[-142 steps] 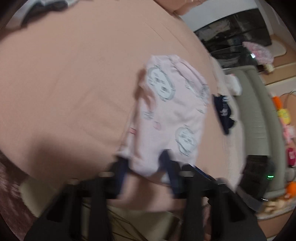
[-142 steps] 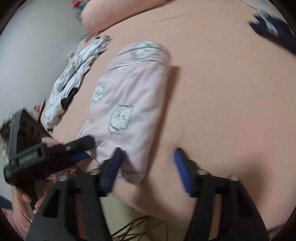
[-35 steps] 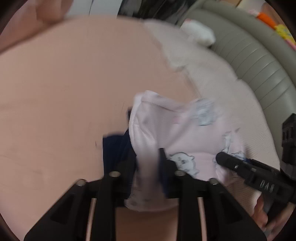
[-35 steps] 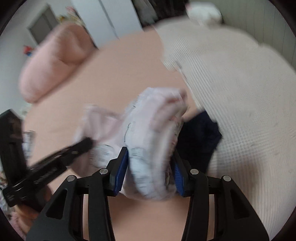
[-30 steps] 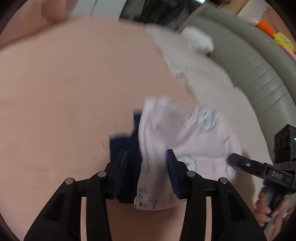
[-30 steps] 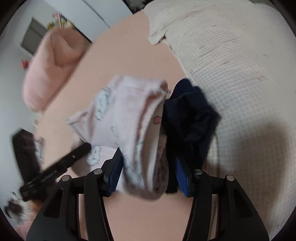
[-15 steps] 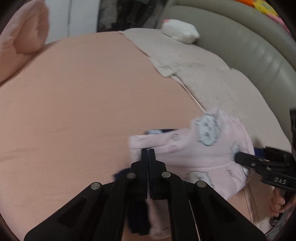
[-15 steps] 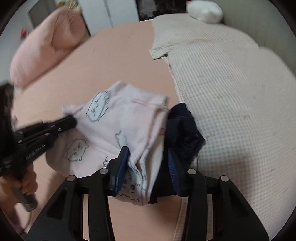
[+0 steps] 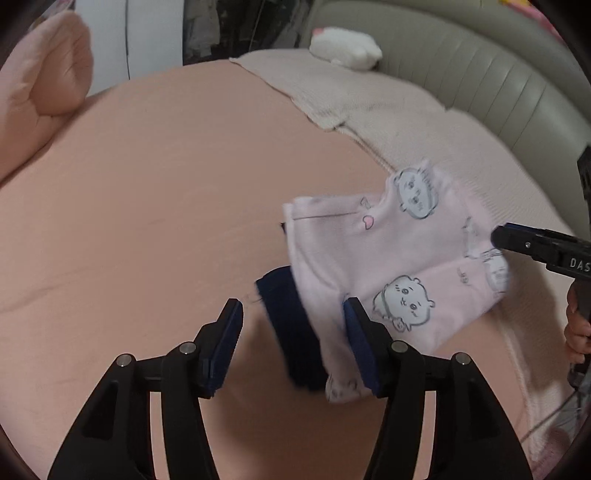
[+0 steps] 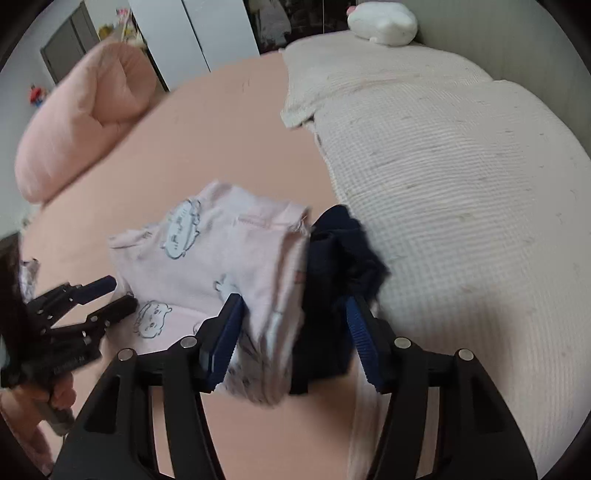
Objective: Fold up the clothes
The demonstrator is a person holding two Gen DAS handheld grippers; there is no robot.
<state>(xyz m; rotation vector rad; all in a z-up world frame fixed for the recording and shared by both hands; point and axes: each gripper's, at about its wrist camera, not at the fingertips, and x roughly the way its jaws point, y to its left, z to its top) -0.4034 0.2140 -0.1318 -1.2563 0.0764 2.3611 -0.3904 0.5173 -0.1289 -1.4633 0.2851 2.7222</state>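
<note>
Left gripper (image 9: 293, 339): jaws spread wide, nothing clamped; the folded edges of both garments sit in the gap, closer to the finger at 3 o'clock. The same gripper appears at 8 o'clock in the right wrist view (image 10: 110, 295), jaws apart.

Right gripper (image 10: 291, 339): jaws spread wide around the edges of both garments, which lie loosely between the blue pads (image 10: 223, 339); a firm clamp is not visible. In the left wrist view one tip of it (image 9: 517, 240) enters at 3 o'clock, over the pink fabric.

Pink printed garment (image 9: 391, 266): folded, cartoon-face print, lying on the peach bed sheet (image 9: 147, 203) at the edge of the beige waffle blanket (image 10: 461, 184).

Navy garment (image 10: 343, 266): folded, lying partly beneath the pink printed garment, protruding at 3 o'clock in the right wrist view and at 8 o'clock of the pink piece in the left wrist view (image 9: 291, 314).

Pink pillow (image 10: 85, 110): at 10 o'clock. White plush toy (image 10: 384, 20): at 1 o'clock, on the blanket.
</note>
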